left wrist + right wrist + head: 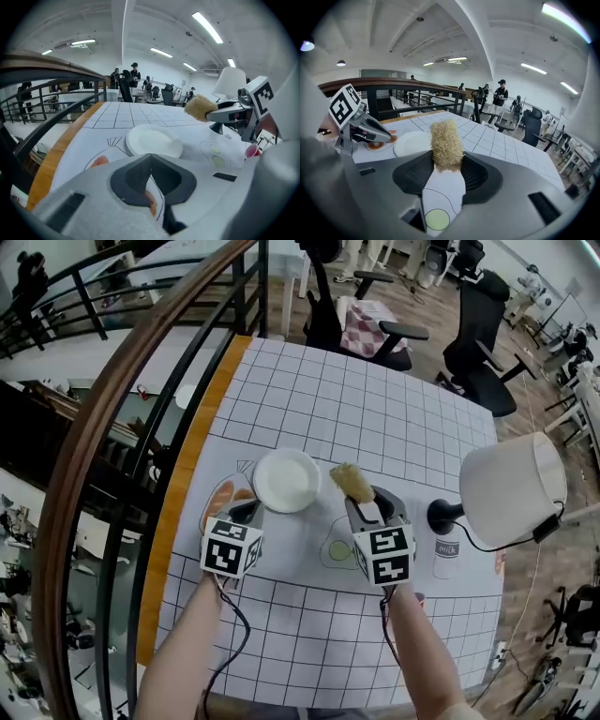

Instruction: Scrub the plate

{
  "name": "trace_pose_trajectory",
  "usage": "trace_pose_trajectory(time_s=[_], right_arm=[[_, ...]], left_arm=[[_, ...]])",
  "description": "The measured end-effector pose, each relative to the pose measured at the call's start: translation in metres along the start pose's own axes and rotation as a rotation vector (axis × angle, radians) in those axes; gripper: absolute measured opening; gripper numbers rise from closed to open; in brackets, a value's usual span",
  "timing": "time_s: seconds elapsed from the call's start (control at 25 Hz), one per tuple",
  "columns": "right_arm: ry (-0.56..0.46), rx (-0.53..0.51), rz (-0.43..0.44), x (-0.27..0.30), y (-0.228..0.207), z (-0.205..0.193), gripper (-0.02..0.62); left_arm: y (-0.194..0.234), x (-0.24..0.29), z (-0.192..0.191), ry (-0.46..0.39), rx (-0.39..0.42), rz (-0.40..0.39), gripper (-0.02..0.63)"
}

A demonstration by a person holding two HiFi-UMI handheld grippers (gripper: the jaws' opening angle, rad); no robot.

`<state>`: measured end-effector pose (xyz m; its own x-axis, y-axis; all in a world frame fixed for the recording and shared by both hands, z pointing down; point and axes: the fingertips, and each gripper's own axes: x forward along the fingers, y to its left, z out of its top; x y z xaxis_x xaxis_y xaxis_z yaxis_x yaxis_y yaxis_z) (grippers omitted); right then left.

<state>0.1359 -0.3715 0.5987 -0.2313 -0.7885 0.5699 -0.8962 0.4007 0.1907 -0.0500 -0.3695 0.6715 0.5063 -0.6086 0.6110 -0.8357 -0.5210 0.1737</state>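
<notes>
A round white plate [286, 480] lies empty on the grid-patterned table mat; it also shows in the left gripper view as plate [153, 140] and in the right gripper view as plate [411, 143]. My right gripper [359, 502] is shut on a straw-coloured scrubber [352, 482], held just right of the plate's rim and above the mat. The scrubber [446, 140] sticks up between the jaws of the right gripper [446, 161]. My left gripper [247, 511] hovers at the plate's near-left edge, and the left gripper [150, 164] has its jaws shut with nothing between them.
A white lamp [511, 488] with a black base [442, 515] stands at the right, next to a glass marked milk [446, 555]. The mat carries printed pictures, orange [220, 501] and green [338, 550]. A curved railing [103, 418] borders the table's left side. Office chairs [478, 343] stand beyond.
</notes>
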Motion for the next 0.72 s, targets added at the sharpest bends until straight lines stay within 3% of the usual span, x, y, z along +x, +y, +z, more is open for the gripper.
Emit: trace_pose_trajectory(time_s=[0.2,0.48,0.72], right_arm=[[-0.046,0.002,0.018,-0.045,0.004,0.038,0.181],[-0.203,0.012,0.029,-0.122,0.013,0.114,0.180],[-0.349,0.005,0.024,-0.199,0.022,0.168,0.181]], left_arm=[[-0.017,-0.045,0.036,-0.072,0.063,0.010,0.012],[-0.058,-0.134,0.115,-0.269,0.077,0.008,0.012],[-0.096,-0.229,0.181,-0.452,0.156,0.049,0.012]])
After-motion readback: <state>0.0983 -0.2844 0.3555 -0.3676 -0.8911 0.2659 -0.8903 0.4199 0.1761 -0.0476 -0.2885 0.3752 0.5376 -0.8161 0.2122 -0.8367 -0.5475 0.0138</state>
